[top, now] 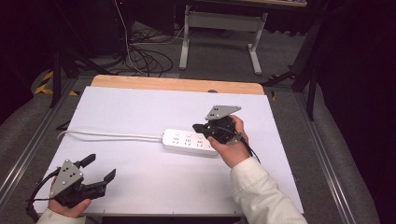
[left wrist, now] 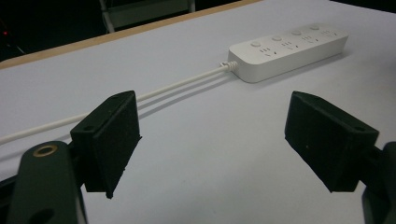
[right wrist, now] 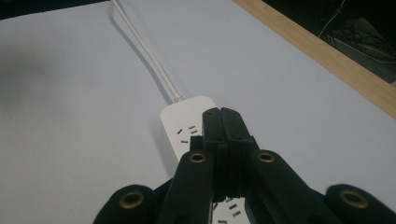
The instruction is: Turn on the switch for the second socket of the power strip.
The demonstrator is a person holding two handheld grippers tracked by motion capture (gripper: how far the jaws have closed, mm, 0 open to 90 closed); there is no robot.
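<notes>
Two grippers work over a white-covered table (top: 140, 112). The left gripper (top: 98, 169) rests near the front left corner with its jaws spread wide and nothing between them. The right gripper (top: 201, 127) has its jaws pressed flat together, empty, poised over the right end of a white power strip (top: 189, 141) lying mid-table. Whether its tips touch the strip cannot be told. The strip's white cord (top: 112, 135) runs left to the table edge. In the right gripper view the jaws hide most of the power strip (right wrist: 184, 122).
</notes>
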